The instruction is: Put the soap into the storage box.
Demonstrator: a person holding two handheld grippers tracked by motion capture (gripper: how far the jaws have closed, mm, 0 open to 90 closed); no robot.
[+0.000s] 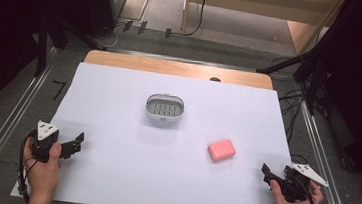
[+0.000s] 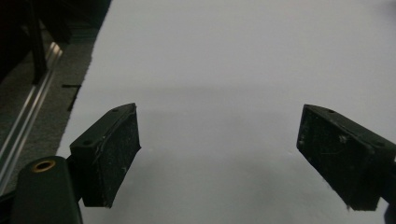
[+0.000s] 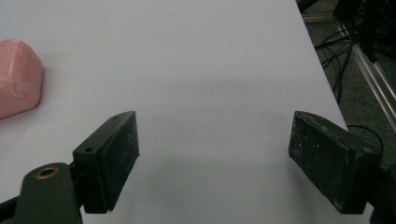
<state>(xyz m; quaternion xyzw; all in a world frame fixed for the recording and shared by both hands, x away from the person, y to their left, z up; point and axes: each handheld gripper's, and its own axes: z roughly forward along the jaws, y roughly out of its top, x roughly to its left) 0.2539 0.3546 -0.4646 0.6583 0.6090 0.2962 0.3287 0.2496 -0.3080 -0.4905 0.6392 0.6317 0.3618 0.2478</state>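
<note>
Left gripper (image 1: 75, 142) near left, jaws wide, empty; right gripper (image 1: 265, 173) near right, jaws wide, empty. Pink soap (image 1: 221, 149) lies just left of it; soap dish (image 1: 165, 106) sits far centre.

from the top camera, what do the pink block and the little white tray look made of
Pink block: looks like a bar of soap, matte and waxy, with rounded corners. White tray: likely moulded plastic, smooth with a faint sheen, and a grey slotted insert, as in a soap dish.

In the right gripper view we see the right gripper (image 3: 212, 161) with its two black jaws standing wide apart, nothing between them, above the white sheet (image 3: 201, 60). A pink soap bar (image 3: 16, 77) lies at the left edge, well apart from the jaws. Cables (image 3: 338, 51) and a metal rail (image 3: 373, 79) run past the sheet's right edge.
</note>
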